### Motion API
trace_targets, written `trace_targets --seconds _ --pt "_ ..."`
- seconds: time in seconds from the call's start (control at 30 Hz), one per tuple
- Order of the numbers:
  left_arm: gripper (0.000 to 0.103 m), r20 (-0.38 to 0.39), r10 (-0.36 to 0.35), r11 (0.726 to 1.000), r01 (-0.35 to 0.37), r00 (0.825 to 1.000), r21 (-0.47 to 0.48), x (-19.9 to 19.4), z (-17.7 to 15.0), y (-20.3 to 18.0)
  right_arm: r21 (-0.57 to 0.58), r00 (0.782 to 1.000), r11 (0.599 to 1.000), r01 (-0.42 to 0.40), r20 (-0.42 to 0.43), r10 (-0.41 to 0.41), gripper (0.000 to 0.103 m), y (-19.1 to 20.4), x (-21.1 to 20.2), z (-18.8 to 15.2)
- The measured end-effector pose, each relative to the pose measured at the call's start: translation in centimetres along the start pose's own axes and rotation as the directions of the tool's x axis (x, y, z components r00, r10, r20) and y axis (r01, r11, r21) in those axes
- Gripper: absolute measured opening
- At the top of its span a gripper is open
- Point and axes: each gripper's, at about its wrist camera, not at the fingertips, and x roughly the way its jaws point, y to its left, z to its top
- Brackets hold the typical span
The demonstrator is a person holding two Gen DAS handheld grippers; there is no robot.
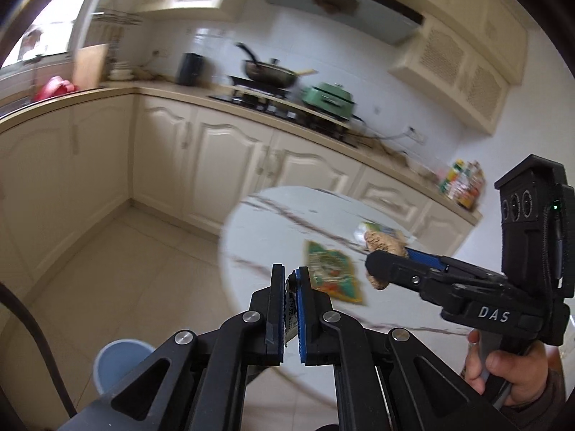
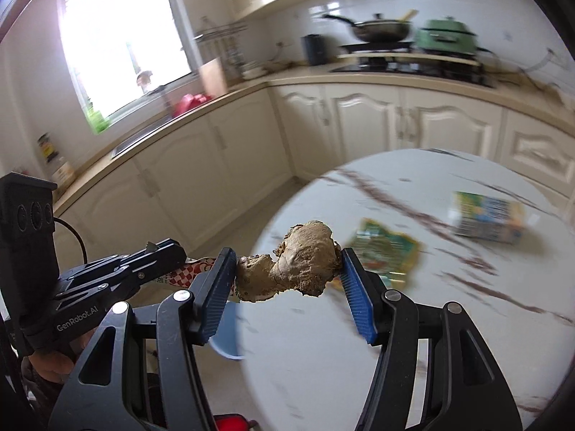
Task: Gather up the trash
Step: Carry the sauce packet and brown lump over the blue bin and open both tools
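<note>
Bin (image 1: 120, 362) low on the left floor; left gripper (image 1: 287, 280) pinches a checkered wrapper (image 2: 190, 273) tight, right gripper (image 2: 287, 269) clamps a ginger lump (image 2: 291, 262) over the table (image 2: 413, 341), so swing both across before letting go

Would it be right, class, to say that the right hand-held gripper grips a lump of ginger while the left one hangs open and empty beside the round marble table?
Not quite. The left hand-held gripper is not open and empty: the left wrist view shows it shut on a thin wrapper. The rest holds: the right hand-held gripper grips the lump of ginger by the round marble table.
</note>
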Motion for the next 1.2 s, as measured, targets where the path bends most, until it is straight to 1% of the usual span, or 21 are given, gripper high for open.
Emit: trace_targets --seconds 0.13,0.17,0.23,0.3,0.37,0.43,0.47,0.53,0.57,0.63,0.67,0.7,0.77,0.83,0.87,0.97,1.0,1.03,1.1,1.13,1.2 --pt "0.002 0.021 0.081 0.995 -0.08 0.996 -0.058 -4.3 -1.0 5.0 -0.048 0.997 0.996 -0.068 -0.046 0.066 0.057 5.5 4.4 0.2" --pt "0.002 0.022 0.106 0.992 -0.104 0.994 -0.078 -5.3 -1.4 6.5 -0.065 0.994 0.994 -0.091 -0.065 0.087 0.057 7.4 6.1 0.1" --pt "0.002 0.01 0.14 0.984 -0.138 0.99 -0.112 -6.6 -2.2 8.9 -0.079 0.989 0.989 -0.121 -0.097 0.113 0.057 9.7 8.5 -0.2" --pt "0.002 -0.015 0.192 0.97 -0.192 0.981 -0.152 -7.5 -3.2 11.8 -0.096 0.98 0.984 -0.151 -0.144 0.136 0.057 12.3 11.9 -0.9" --pt "0.002 -0.045 0.219 0.955 -0.224 0.975 -0.195 -8.1 -4.2 14.2 -0.109 0.969 0.978 -0.176 -0.196 0.152 0.057 14.6 15.4 -1.8" --pt "0.002 -0.078 0.242 0.939 -0.253 0.967 -0.233 -8.0 -5.2 16.4 -0.121 0.957 0.974 -0.19 -0.245 0.156 0.057 16.1 18.8 -2.9" --pt "0.002 -0.106 0.26 0.926 -0.279 0.96 -0.256 -7.8 -6.0 17.9 -0.122 0.952 0.973 -0.195 -0.263 0.158 0.057 16.6 20.0 -3.3" --pt "0.002 -0.141 0.28 0.912 -0.309 0.95 -0.27 -7.4 -6.7 19.5 -0.12 0.935 0.971 -0.206 -0.316 0.159 0.057 17.8 23.8 -4.7" --pt "0.002 -0.169 0.289 0.901 -0.327 0.942 -0.284 -6.9 -7.4 20.7 -0.117 0.927 0.971 -0.208 -0.34 0.157 0.057 18.1 25.6 -5.3" --pt "0.002 -0.203 0.29 0.891 -0.341 0.935 -0.299 -6.2 -7.8 21.6 -0.112 0.914 0.971 -0.212 -0.376 0.156 0.059 18.5 28.3 -6.5" --pt "0.002 -0.228 0.295 0.884 -0.356 0.928 -0.303 -5.6 -8.4 22.4 -0.11 0.905 0.971 -0.211 -0.397 0.152 0.058 18.6 29.8 -7.1" --pt "0.002 -0.24 0.296 0.881 -0.361 0.924 -0.306 -5.1 -8.2 22.9 -0.103 0.897 0.974 -0.202 -0.419 0.142 0.059 18.6 31.4 -7.7" --pt "0.002 -0.271 0.283 0.876 -0.363 0.92 -0.319 -4.0 -8.9 24.2 -0.092 0.886 0.977 -0.192 -0.444 0.133 0.059 18.4 33.7 -8.8" --pt "0.002 -0.297 0.277 0.872 -0.369 0.914 -0.322 -2.6 -9.2 25.0 -0.085 0.877 0.981 -0.176 -0.466 0.117 0.071 18.0 35.1 -9.6" --pt "0.002 -0.305 0.273 0.872 -0.369 0.912 -0.322 -2.1 -9.3 25.3 -0.087 0.877 0.982 -0.166 -0.468 0.107 0.078 17.9 35.5 -9.8" --pt "0.002 -0.337 0.262 0.872 -0.371 0.904 -0.319 1.4 -8.8 26.9 -0.103 0.881 0.985 -0.138 -0.467 0.075 0.078 17.3 36.2 -10.2" --pt "0.003 -0.349 0.264 0.87 -0.378 0.899 -0.317 2.3 -8.9 27.3 -0.108 0.885 0.988 -0.11 -0.464 0.047 0.08 16.8 36.3 -10.2" --pt "0.003 -0.363 0.267 0.868 -0.386 0.893 -0.311 3.6 -8.8 27.7 -0.11 0.886 0.989 -0.097 -0.461 0.036 0.081 16.7 36.4 -10.2" --pt "0.003 -0.383 0.261 0.868 -0.389 0.886 -0.309 5.9 -8.8 28.4 -0.112 0.892 0.991 -0.078 -0.451 0.019 0.087 16.0 36.2 -10.0" --pt "0.004 -0.398 0.252 0.87 -0.386 0.882 -0.305 7.1 -8.8 28.7 -0.118 0.896 0.991 -0.061 -0.444 0.002 0.087 15.9 36.3 -9.8" --pt "0.005 -0.427 0.264 0.868 -0.406 0.865 -0.286 9.2 -8.5 29.0 -0.126 0.899 0.991 -0.051 -0.437 -0.009 0.087 15.2 35.9 -9.6"
